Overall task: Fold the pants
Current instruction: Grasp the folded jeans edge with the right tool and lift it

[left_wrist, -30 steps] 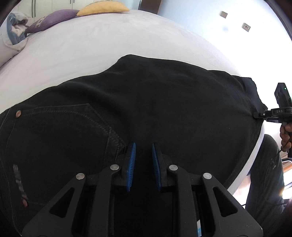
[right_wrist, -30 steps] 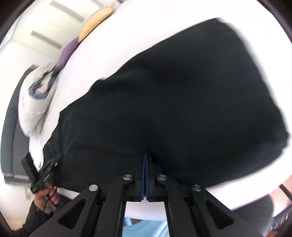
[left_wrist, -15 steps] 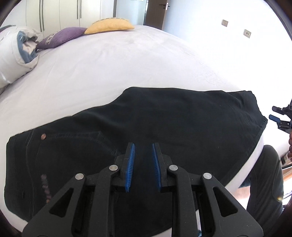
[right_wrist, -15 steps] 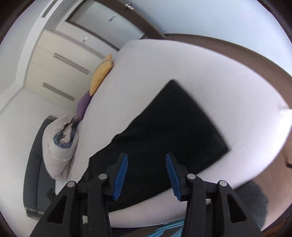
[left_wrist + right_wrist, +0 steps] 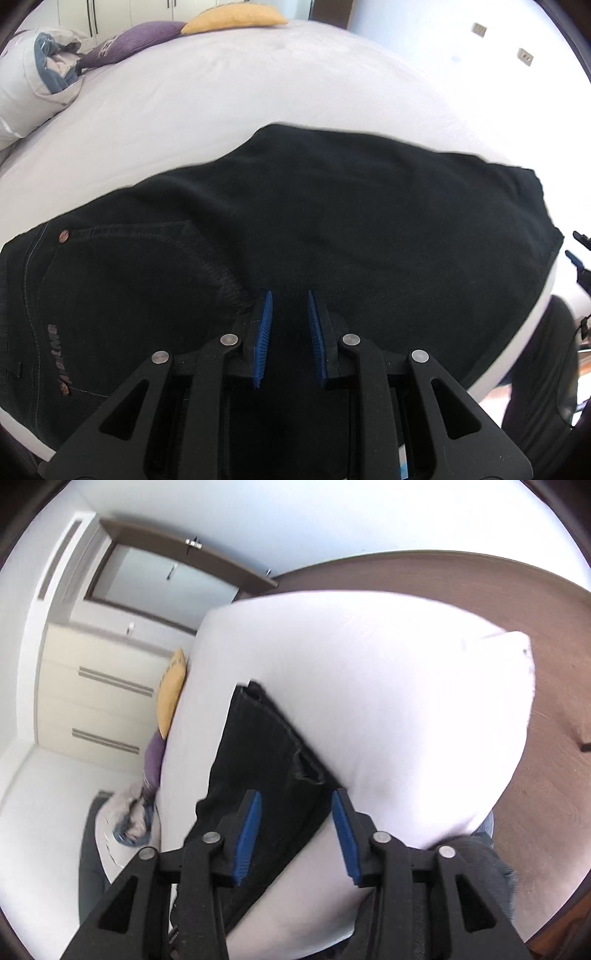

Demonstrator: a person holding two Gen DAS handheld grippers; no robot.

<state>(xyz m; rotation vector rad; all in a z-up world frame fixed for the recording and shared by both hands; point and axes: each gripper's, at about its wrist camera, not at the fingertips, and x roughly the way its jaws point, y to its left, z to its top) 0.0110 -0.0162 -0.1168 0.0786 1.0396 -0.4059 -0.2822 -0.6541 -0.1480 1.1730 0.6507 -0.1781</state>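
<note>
Black pants (image 5: pixel 332 221) lie folded across the white bed (image 5: pixel 258 92), with the back pocket and its copper rivet (image 5: pixel 64 236) at the left. My left gripper (image 5: pixel 290 295) hovers over the near middle of the pants, its blue pads a narrow gap apart with no fabric pinched between them. In the right wrist view the pants (image 5: pixel 266 768) run away along the bed's edge, hem end far. My right gripper (image 5: pixel 295 797) stands open above their near end, holding nothing. It also shows at the right edge of the left wrist view (image 5: pixel 575 245), just off the pants' end.
A yellow pillow (image 5: pixel 232 14), a purple pillow (image 5: pixel 136 35) and bundled bedding (image 5: pixel 33 74) lie at the bed's head. A person's dark trouser leg (image 5: pixel 543 369) stands by the bed's near edge. A wardrobe (image 5: pixel 99 686), a door (image 5: pixel 147 579) and wooden floor (image 5: pixel 535 590) surround the bed.
My right gripper opened, let go of the pants' end, drew back and rolled. My left gripper pulled up and away, then came closer over the pants, its gap unchanged.
</note>
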